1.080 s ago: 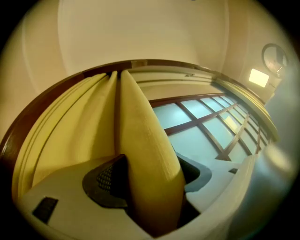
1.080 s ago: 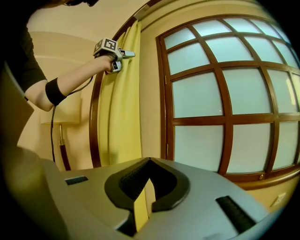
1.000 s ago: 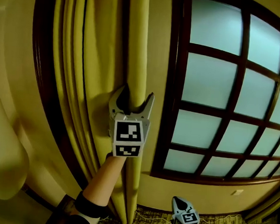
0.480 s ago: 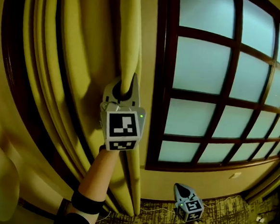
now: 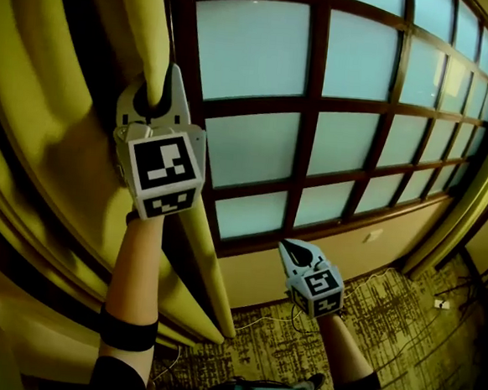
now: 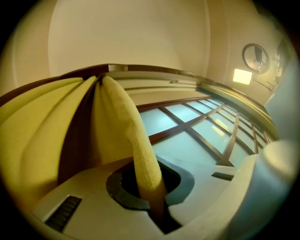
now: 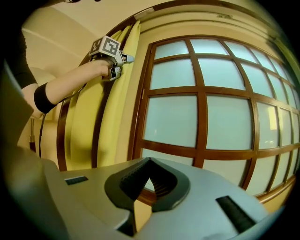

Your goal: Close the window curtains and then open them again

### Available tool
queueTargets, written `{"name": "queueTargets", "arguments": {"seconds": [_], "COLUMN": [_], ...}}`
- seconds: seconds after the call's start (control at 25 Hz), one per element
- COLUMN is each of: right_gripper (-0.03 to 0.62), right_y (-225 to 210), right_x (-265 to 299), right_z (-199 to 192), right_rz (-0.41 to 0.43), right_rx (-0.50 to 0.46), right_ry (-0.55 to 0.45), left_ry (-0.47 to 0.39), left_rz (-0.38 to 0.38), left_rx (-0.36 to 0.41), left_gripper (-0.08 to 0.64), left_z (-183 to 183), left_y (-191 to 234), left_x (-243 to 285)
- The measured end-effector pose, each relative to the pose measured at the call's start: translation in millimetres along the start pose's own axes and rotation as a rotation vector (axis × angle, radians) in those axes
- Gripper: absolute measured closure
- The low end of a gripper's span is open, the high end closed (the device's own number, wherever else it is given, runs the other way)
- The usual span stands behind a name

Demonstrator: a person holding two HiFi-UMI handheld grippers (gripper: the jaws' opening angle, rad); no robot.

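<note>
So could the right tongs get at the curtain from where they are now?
Probably, with a sideways reach: the right tongs are shut and empty, low by the window, with nothing between them and the curtain that the left tongs grip.

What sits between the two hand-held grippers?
In the head view, only window panes and wooden bars lie between the left hand-held gripper and the right hand-held gripper.

Bunched curtain folds crowd the left; open room lies before the window.
</note>
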State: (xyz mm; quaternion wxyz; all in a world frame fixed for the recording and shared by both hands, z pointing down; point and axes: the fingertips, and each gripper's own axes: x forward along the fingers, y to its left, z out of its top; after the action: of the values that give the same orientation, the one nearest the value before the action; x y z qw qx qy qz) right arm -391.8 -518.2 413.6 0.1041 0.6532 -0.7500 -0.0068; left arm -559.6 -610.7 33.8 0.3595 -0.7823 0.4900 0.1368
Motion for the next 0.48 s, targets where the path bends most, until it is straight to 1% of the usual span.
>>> {"name": "queueTargets", "arguments": {"seconds": [0.08, 0.32, 0.48], "right_gripper": [0.578, 0.577, 0.577], "right_y": [-19, -61, -92], "right_x": [-3, -18, -31], "right_z": [9, 53, 72], "right_rz": [-0.018, -0.021, -0.040], "right_rx": [-0.005, -0.018, -0.012], "right_ry": [-0.012, -0.065, -0.096], "left_ry": [0.002, 0.008, 0.003], "left_rz": [-0.007, -0.038, -0.098], "left_rx": [0.009, 0.045, 0.070], "left_gripper": [0.552, 0.552, 0.552], "left_z": [5, 26, 44], "left_y": [-12, -57, -107], "left_x": [8, 28, 41]}}
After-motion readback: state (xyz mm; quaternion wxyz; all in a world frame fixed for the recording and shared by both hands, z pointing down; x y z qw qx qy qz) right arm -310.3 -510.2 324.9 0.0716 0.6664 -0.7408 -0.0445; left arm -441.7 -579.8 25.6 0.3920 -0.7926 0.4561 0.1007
